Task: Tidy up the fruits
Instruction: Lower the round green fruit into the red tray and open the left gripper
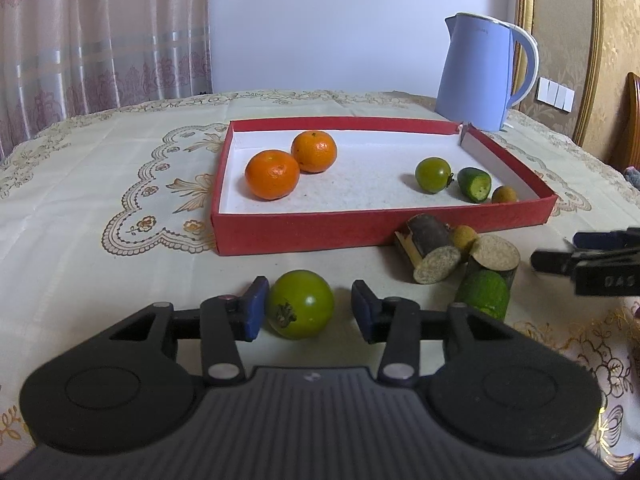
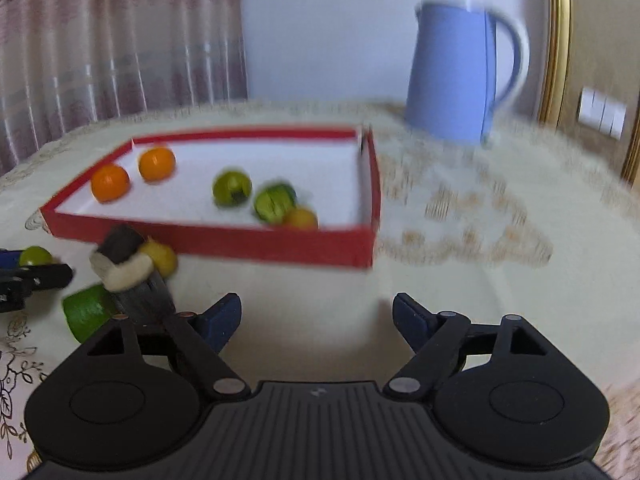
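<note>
Left tool (image 1: pixel 307 311) is straddling green tomato (image 1: pixel 300 304), fingers apart; round fruit risks rolling off-centre. Right tool (image 2: pixel 317 322) is gaping, empty.

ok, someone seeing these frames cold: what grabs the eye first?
Probably the red tray mid-table, with two oranges at its left end and small green fruit at its right. Next, the green tomato on the tablecloth between the open fingers of the left gripper, not yet pinched. The tall blue kettle stands behind the tray's far right corner.
</note>
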A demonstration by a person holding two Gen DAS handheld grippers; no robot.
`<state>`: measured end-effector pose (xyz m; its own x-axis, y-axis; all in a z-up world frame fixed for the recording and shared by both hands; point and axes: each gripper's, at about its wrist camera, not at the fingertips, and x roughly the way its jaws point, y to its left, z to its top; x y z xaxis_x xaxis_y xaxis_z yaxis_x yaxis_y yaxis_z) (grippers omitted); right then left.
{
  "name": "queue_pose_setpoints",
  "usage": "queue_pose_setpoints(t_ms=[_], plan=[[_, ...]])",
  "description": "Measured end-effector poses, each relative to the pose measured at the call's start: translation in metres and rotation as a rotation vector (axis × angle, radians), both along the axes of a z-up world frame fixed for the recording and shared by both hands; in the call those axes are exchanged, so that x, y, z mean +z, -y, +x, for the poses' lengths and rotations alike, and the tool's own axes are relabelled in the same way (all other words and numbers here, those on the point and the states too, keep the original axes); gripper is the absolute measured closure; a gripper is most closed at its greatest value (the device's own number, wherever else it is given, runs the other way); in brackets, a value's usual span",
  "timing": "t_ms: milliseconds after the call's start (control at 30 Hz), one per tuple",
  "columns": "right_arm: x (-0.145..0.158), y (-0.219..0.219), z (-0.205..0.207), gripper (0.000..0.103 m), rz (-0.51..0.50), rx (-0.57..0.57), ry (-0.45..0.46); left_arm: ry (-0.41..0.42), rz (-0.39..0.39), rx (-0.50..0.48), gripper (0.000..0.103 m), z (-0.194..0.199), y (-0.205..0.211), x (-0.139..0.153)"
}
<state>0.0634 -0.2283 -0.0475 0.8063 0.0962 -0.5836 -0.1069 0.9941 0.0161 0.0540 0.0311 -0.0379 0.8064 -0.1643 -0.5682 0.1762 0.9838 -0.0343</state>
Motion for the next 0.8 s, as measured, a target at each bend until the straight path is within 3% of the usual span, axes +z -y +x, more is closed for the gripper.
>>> queue_pose_setpoints(t_ms=[200,333,800], plan=[[-0.0034,-0.0034,0.0005,0.003,-0.017,-0.027,-0.018,0.002,0.012,0.004,0.064,-0.0009,0.0019,0.0003],[-0.0052,-0.0007,-0.0028,0.003,-0.014,-0.039,-0.013,0.006,0.017,0.024,0.072,-0.0013,0.0013,0.0007],[-0.0049,0.0014,-0.0027,0.000,-0.026,-0.083,-0.014,0.000,0.022,0.036,0.072,-0.0038,0.0010,0.0026]])
